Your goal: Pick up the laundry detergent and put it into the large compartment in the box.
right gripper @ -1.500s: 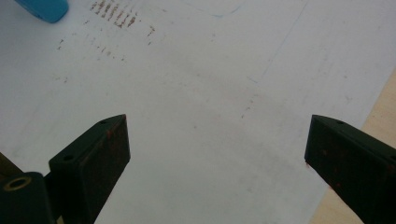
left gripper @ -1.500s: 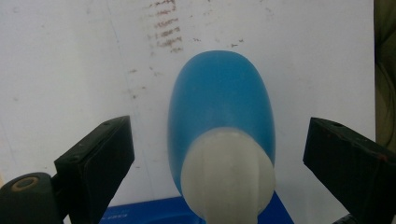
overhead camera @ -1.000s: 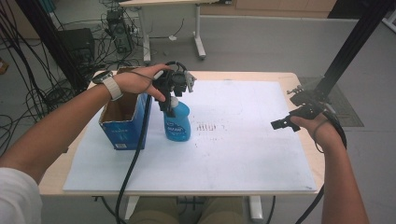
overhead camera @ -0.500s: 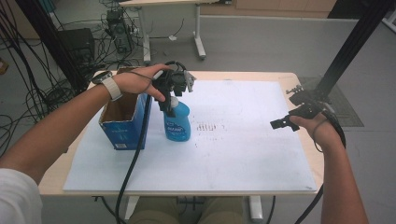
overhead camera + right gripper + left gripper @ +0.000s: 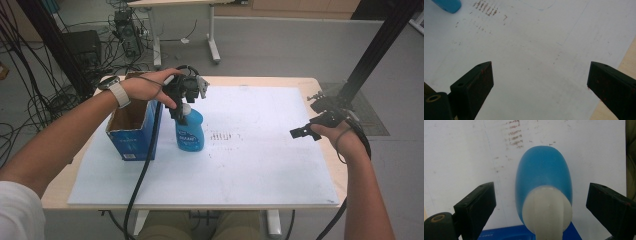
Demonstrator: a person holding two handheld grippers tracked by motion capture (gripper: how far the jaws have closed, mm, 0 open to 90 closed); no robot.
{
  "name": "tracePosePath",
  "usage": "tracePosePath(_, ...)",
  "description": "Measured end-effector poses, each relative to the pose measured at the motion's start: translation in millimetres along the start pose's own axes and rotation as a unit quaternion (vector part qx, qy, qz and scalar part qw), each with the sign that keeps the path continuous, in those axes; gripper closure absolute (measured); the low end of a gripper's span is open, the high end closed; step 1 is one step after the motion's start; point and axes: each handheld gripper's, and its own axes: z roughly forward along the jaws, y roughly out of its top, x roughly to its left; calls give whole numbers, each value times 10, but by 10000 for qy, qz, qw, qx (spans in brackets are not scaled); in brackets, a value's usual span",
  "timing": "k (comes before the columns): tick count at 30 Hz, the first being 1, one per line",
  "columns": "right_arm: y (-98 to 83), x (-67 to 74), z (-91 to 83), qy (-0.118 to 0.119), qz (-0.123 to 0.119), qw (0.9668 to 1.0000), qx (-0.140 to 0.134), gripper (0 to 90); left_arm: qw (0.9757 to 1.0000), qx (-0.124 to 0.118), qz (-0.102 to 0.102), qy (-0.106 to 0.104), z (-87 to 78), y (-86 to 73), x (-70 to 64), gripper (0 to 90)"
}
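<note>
Grey floor, trailing black cables and another table's legs lie beyond a wooden table [image 5: 320, 85] whose top is mostly covered by a white sheet [image 5: 260, 165], marked near its middle with short rows of brownish smudges [image 5: 222, 136]. Toward the left of the sheet stands a blue plastic bottle [image 5: 190, 131], upright, with a rounded, flattened body, a printed label on its front and a whitish translucent cap [image 5: 547, 213]; in the left gripper view it is seen from above, the pale cap nearest the camera and the blue shoulder swelling out beyond it. Just beside the bottle, on its left, sits a blue cardboard box [image 5: 131, 131] with its top open; its brown inside looks empty as far as the high view reaches, though the bottom is partly hidden by the near wall. The left gripper [image 5: 179, 111], held from above in the person's left hand [image 5: 150, 86], hangs over the bottle's top, and its jaws stand wide apart on either side of the cap without touching it, gripping nothing. The right gripper [image 5: 302, 132], in the right hand [image 5: 339, 137] near the table's right edge and well apart from the bottle, points across the bare sheet; its jaws are likewise spread wide with nothing between them, and a corner of the blue bottle shows at the top left of its view
</note>
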Motion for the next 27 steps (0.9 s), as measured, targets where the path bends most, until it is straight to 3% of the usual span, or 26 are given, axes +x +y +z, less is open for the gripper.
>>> tracePosePath(27, -25, -20, 47, 25, 46, 10000, 23, 67, 9999, 90, -12, 52, 98, 15, 24, 93)
